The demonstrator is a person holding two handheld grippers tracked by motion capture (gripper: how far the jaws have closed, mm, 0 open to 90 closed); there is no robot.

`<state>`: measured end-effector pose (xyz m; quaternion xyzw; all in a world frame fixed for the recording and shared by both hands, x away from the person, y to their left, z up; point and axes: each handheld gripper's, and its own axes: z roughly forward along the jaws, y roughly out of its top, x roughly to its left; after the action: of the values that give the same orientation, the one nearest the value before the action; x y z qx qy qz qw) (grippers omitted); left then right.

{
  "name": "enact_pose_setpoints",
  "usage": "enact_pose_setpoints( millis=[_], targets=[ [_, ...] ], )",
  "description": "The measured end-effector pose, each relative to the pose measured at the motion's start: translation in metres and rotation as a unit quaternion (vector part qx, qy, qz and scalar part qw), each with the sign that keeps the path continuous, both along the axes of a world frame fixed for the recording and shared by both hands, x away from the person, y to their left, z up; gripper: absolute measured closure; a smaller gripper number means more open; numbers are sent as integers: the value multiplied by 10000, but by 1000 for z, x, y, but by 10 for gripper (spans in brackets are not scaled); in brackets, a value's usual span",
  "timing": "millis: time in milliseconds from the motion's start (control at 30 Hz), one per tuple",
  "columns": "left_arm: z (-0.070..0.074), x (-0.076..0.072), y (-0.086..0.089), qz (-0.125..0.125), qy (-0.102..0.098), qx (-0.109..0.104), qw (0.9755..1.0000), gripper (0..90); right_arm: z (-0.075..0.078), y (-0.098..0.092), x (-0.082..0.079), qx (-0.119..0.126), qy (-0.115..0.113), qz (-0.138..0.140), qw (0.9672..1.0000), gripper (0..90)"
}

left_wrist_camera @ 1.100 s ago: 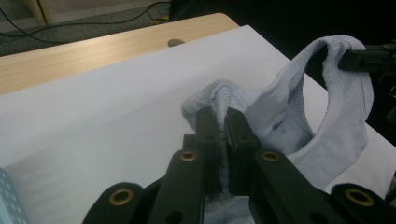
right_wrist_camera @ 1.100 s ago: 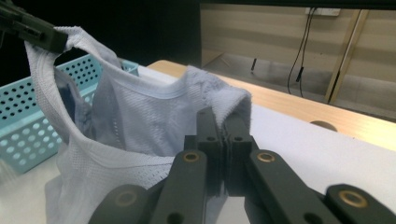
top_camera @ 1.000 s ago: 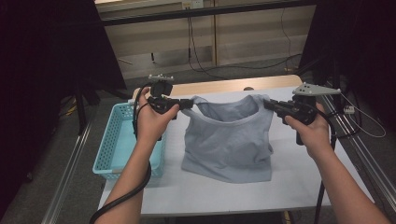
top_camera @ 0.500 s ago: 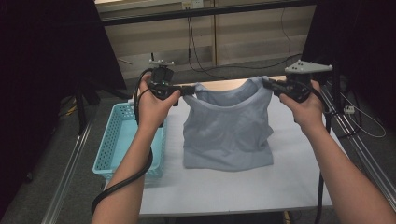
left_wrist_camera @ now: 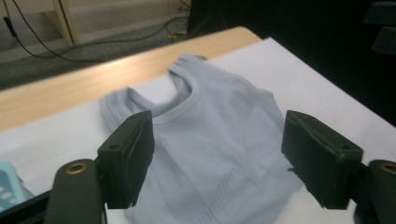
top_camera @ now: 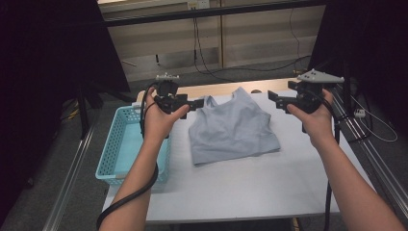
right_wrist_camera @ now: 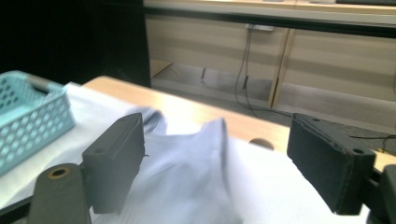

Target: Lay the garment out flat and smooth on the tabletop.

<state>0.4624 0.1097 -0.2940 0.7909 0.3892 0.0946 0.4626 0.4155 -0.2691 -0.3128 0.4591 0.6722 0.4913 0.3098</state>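
Observation:
A light grey tank top (top_camera: 232, 129) lies flat on the white-covered table (top_camera: 250, 192), neck toward the far edge. My left gripper (top_camera: 197, 103) hovers just left of its left shoulder strap. Its jaws have just been opening and stand open with nothing between them. The left gripper view looks past the left gripper (left_wrist_camera: 217, 140) onto the tank top (left_wrist_camera: 210, 154) below. My right gripper (top_camera: 275, 99) hangs to the right of the other strap. Its jaws too have just been opening and hold nothing. Beyond the open right gripper (right_wrist_camera: 215, 154) the tank top (right_wrist_camera: 187, 177) shows blurred.
A turquoise mesh basket (top_camera: 126, 144) stands at the table's left edge, seen as the basket (right_wrist_camera: 28, 119) in the right gripper view. A wooden table edge (top_camera: 226, 89) runs along the back. Cables trail on the floor behind. Metal rails flank both sides of the table.
Both grippers held the tank top up by its shoulder straps; both have opened and let go. The top has dropped flat onto the table, and the hands have drawn apart.

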Motion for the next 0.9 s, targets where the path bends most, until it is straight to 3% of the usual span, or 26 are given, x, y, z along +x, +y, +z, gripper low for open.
enact_pose_setpoints(
  millis=[267,500,767,900],
  targets=[
    [-35,-24,-8,-187,263,151,9994,215,-41,6,-33,23,286,380,9989,173],
    [-62,-42,-16,-367,305,164,9987,204,-75,8,-54,-88,516,505,9973,168],
    [-92,-57,-21,-390,321,212,9985,191,-113,2,-69,-55,710,442,9965,162],
    [-104,-62,-18,-405,423,258,9980,188,-124,0,-70,-267,909,370,9948,155]
  ],
)
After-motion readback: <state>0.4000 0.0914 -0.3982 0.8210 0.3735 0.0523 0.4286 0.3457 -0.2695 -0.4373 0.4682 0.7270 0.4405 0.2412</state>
